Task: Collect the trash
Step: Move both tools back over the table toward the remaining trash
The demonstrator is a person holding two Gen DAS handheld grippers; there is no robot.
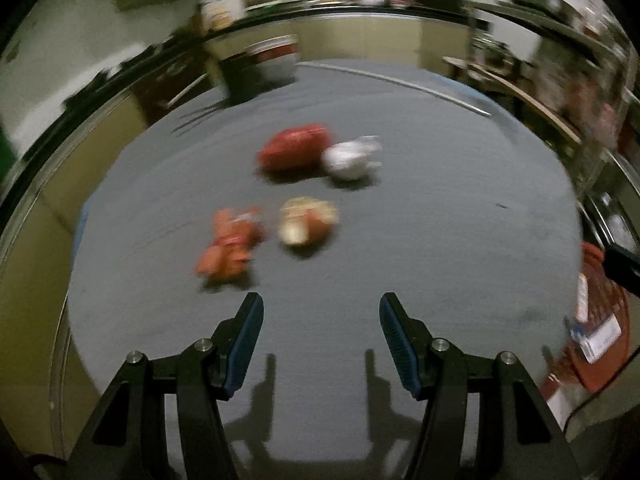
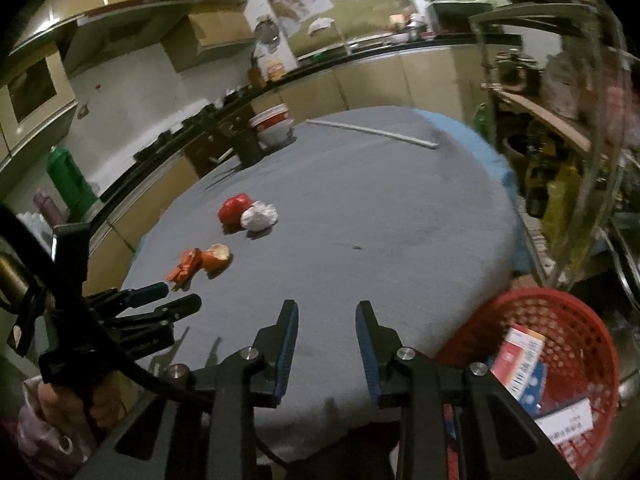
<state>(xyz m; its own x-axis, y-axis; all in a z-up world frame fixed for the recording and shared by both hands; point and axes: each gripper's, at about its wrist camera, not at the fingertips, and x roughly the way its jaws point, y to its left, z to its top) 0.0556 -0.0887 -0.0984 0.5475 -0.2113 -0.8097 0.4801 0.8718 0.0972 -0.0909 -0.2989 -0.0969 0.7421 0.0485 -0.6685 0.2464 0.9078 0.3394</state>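
At six o'clock in each wrist view the jaws stand apart with nothing between them: the left gripper spread wide, the right gripper parted less. Both hover above the grey worktop.

Judging the step in hand as a reach for the next scrap, the left gripper looks the one to take it. It should drop the jaws astride the orange wrapper, nearest at eleven o'clock from its tips, pinch low against the cloth, then lift clear before swinging over to the basket. The crumpled foil may spring, so closing around its bulk rather than an edge seems wiser.

Just beside the wrapper, toward twelve, lies a peel, apart from it by a small gap. Farther up, near the worktop's middle, a red bag touches a white wad on its right.

From the right gripper the basket sits at four o'clock off the worktop's edge, already holding a carton.
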